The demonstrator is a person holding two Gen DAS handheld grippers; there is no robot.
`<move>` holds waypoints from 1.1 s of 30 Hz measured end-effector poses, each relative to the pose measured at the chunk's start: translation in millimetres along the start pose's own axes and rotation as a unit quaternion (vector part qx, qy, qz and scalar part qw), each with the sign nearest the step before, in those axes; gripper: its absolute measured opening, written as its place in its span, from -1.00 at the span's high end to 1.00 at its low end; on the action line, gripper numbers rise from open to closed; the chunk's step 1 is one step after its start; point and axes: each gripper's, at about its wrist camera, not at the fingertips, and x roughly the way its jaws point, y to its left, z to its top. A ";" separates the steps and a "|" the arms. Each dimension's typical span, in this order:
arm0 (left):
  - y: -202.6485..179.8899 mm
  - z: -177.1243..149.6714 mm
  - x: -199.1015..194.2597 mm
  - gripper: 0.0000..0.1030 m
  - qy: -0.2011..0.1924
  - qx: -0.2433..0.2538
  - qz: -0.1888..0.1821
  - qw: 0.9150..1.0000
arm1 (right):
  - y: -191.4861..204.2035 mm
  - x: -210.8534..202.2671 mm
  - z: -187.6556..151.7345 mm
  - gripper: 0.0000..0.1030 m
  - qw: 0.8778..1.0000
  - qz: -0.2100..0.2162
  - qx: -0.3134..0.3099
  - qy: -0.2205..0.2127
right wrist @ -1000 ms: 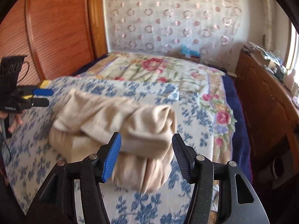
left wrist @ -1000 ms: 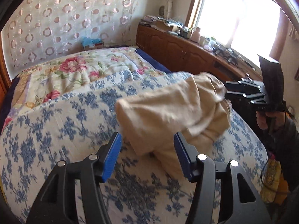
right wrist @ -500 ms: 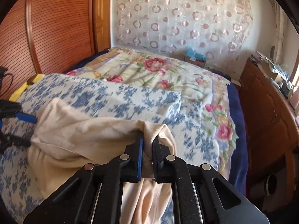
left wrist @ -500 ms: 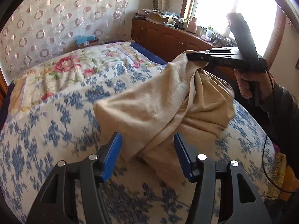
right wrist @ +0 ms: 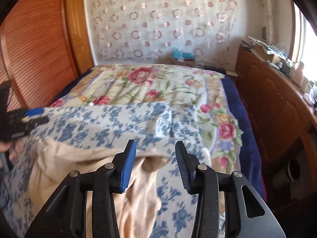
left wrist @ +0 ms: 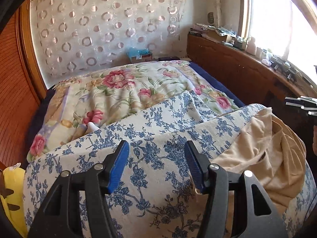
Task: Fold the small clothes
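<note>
My right tool [right wrist: 153, 162]: jaws just opened, empty | beige garment [right wrist: 83, 170] below-left on bed [right wrist: 138, 123], nearer right | left tool [left wrist: 156, 166]: half-open, empty

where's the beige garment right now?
The beige garment lies crumpled on the blue-flowered bedcover, right of the left hand-held gripper in the left wrist view, and below the open right hand-held gripper.

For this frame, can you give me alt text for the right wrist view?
The right gripper, open after its jaws just opened, hovers over a crumpled beige garment on a blue-flowered bedcover. The left gripper reaches in from the left.
</note>
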 end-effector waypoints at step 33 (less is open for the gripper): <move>-59.9 -21.5 -16.5 -0.11 0.043 0.044 -0.091 0.994 | 10.7 -23.0 -51.7 0.20 1.000 0.005 0.025 0.012</move>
